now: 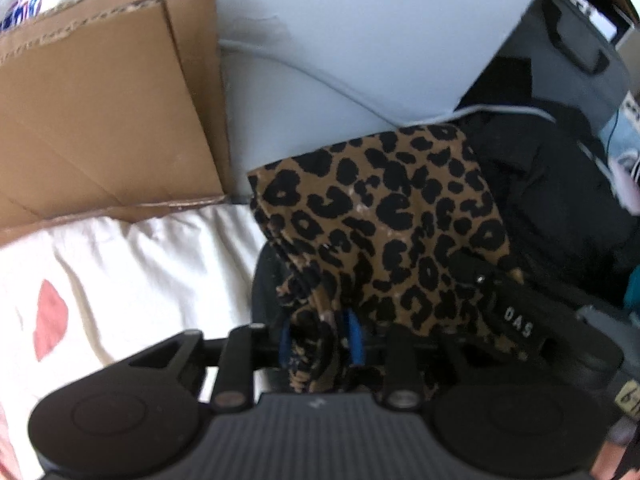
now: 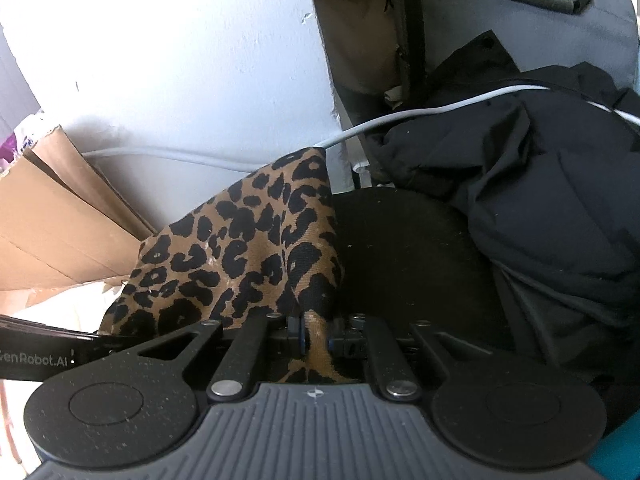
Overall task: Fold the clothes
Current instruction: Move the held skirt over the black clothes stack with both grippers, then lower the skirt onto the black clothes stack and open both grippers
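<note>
A pale wall [image 2: 192, 60] is filling the background, with flattened cardboard [image 1: 100, 120] leaning against it at the left and a white cable [image 2: 420, 114] running along it. Below, a white sheet [image 1: 132, 264] with a red patch is lying at the left, and a heap of dark clothing [image 2: 540, 200] is sitting at the right on a black surface [image 2: 400, 260]. Between them, the leopard-print garment [image 1: 380, 220] is hanging bunched, its upper part draping over the black surface and its lower folds running down into both tools. The left gripper [image 1: 320, 340] is standing partly apart, with a gathered wad of the print between its blue pads; whether they are pressing it is unclear. The right gripper [image 2: 316, 336] is standing narrow, with a thin strip of the fabric passing between its pads, apparently pinched. The cloth is looking thin, light and limp, so it is likely to sag and slide rather than hold a crease; taking it at a hem or corner, with the two holds well apart, should be spreading it flat for folding.
</note>
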A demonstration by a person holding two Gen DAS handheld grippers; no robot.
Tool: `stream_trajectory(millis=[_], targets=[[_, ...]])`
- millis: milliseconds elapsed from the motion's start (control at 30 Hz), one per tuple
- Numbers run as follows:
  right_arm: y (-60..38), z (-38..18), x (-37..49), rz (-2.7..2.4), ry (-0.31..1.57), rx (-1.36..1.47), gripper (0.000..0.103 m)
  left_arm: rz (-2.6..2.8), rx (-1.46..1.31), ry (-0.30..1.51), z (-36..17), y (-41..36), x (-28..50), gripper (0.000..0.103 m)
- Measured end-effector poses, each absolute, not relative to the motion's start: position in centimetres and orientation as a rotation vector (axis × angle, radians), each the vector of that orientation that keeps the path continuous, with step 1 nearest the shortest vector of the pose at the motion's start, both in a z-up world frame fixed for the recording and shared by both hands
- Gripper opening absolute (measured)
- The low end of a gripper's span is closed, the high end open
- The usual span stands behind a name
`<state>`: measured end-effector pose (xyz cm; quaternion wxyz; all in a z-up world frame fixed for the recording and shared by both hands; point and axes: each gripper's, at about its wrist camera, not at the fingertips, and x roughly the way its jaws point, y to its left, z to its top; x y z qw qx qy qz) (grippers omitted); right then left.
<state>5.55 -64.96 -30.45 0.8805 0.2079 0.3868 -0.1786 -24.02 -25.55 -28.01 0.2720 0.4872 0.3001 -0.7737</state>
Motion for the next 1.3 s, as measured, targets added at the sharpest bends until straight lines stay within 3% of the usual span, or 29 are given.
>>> stream_trajectory(millis=[100,233,367,600,833,1133,1300], targets=[[-65.0,-30.1,4.8,-0.405,0.785,0.44,0.037,-2.081,1.311,0.741,-26.3,-25.1,-23.2,0.043],[-64.5,-29.3,3.5,-0.401,0.763,0.412,0.045,-2.113,1.335,0.697,-24.7,-25.0,-22.5,0.042],[-64.2,-28.5,1.6,-0.41,0.732,0.424,0.045,-2.178,1.343,0.646,-23.9,-24.7,-23.1,0.041],[-63.1,-27.8,-0.8,-0.415,0.671,0.44,0.045,-2.221,1.364,0.564,-23.7,-23.3,-24.1,0.022],[-62.7,-27.2,-1.6,-0.452,0.589,0.445,0.044,-2.244,1.375,0.545,-24.5,-22.2,-24.7,0.021],[-61.8,-32.1,-0.9,-0.419,0.71,0.487,0.044,-2.215,1.442,0.519,-28.5,-22.4,-24.1,0.02],[-61.3,-32.3,-2.2,-0.417,0.708,0.491,0.044,-2.249,1.453,0.465,-28.0,-22.1,-23.1,0.017]])
